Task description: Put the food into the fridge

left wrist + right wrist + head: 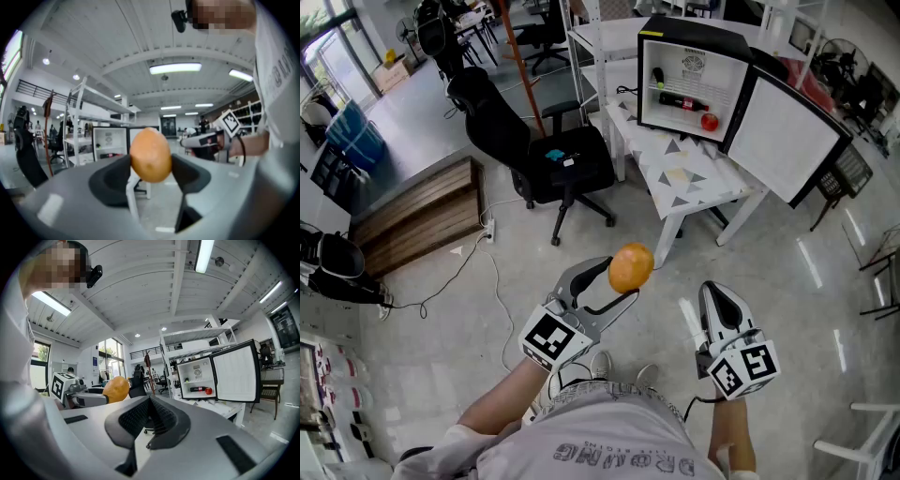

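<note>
1. Left gripper (620,283): jaws wide, pads clamped on a smooth, egg-shaped orange fruit (631,266), held in the air above the floor and well apart from the fridge.
2. Right gripper (712,296): jaws together, nothing between them.
3. Floor (769,272): pale, glossy.
4. White table (680,183), triangle-patterned top, carries the boxy fridge (689,56) at its far edge, with the door (787,141) open.
5. Inside: a dark bottle (682,101) lies flat, with a round red fruit (710,121) just beside it.

Orange fruit (630,267) — white fridge (691,75), red tomato (710,121) inside.

Left tongs (623,279) clamped on orange fruit (631,267), right tongs (712,295) closed, empty, both level
</note>
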{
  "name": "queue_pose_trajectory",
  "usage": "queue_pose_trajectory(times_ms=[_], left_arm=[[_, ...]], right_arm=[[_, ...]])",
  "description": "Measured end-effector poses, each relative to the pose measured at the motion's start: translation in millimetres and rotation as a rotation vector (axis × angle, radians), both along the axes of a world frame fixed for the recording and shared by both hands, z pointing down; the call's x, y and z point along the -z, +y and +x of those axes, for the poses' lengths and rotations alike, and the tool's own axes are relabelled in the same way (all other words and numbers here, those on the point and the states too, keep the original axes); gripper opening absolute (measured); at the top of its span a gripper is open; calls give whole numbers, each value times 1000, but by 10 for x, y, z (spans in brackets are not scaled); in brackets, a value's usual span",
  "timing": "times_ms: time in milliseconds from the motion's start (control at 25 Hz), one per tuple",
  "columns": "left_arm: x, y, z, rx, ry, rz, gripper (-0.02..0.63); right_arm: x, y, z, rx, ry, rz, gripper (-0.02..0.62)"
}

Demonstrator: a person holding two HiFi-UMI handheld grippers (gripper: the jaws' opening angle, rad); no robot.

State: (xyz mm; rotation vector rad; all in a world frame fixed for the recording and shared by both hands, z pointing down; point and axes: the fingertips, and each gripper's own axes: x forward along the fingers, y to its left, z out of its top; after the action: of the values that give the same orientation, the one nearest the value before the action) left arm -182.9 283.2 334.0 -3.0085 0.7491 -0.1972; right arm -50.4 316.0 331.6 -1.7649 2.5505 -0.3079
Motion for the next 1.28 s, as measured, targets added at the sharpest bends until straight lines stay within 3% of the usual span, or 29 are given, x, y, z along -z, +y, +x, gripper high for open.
queue_pose_trajectory(times_ms=[560, 1280], left_arm=[[20, 101, 146, 13, -4, 0, 280], [-98, 323, 769, 68, -28, -9, 279]], right_arm=[[22, 69, 169, -21, -23, 8, 3], [-111, 233, 832, 35, -55, -6, 3]])
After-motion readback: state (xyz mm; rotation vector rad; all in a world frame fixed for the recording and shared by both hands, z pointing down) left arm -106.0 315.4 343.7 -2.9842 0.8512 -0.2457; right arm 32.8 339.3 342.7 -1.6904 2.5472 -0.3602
